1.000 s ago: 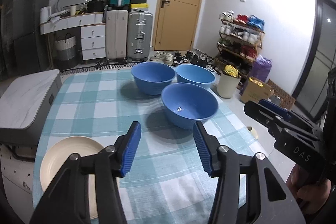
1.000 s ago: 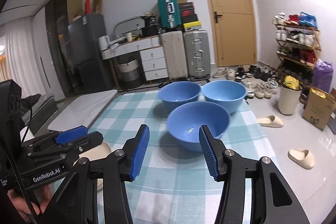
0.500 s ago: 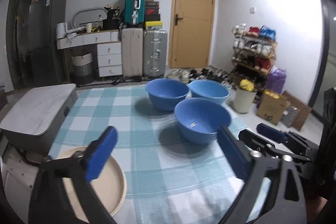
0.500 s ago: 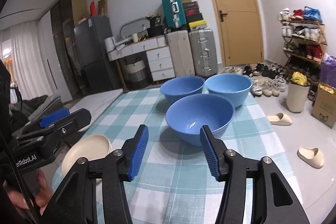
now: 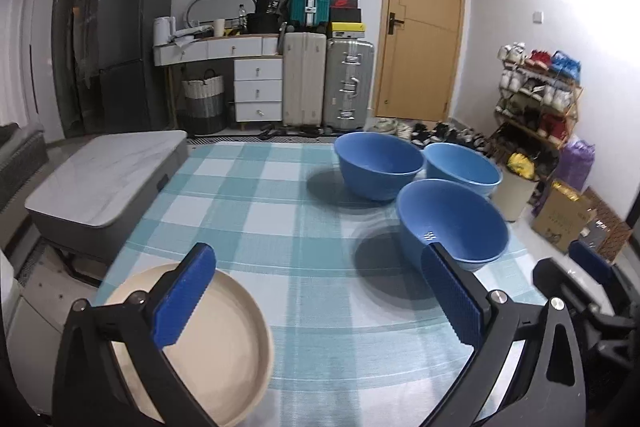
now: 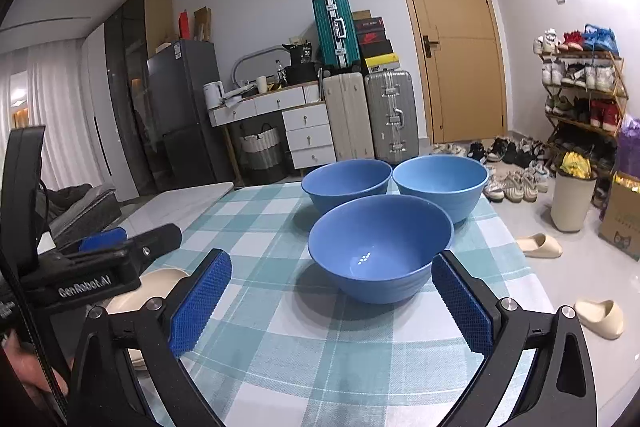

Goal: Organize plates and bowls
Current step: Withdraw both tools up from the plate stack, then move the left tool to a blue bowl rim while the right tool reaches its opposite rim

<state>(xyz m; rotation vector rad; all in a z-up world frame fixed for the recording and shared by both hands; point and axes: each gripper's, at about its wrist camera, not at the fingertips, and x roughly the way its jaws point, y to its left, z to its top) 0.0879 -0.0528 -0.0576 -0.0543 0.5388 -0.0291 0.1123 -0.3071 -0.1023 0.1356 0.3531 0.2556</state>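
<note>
Three blue bowls stand on the checked tablecloth (image 5: pixel 260 207): a near bowl (image 6: pixel 380 247) and two behind it, the far left bowl (image 6: pixel 346 183) and the far right bowl (image 6: pixel 440 183). A cream plate (image 5: pixel 216 347) lies at the near left corner. My left gripper (image 5: pixel 316 267) hovers over the cloth between the plate and the near bowl (image 5: pixel 452 223). Its jaws are opening with nothing between them. My right gripper (image 6: pixel 332 267) faces the near bowl from just in front. Its jaws are opening too, and they touch nothing.
A grey marble-topped unit (image 5: pixel 104 179) stands against the table's left side. Beyond the table are suitcases (image 5: pixel 348 83), a door (image 6: pixel 452 43) and a shoe rack (image 6: pixel 580 87). A bin (image 6: pixel 572 203) and slippers (image 6: pixel 540 247) stand on the floor at the right.
Both grippers' jaws have spread from half open to wide. Both have sunk slightly toward the table. The left view has swung left, bringing more of the plate into sight.
</note>
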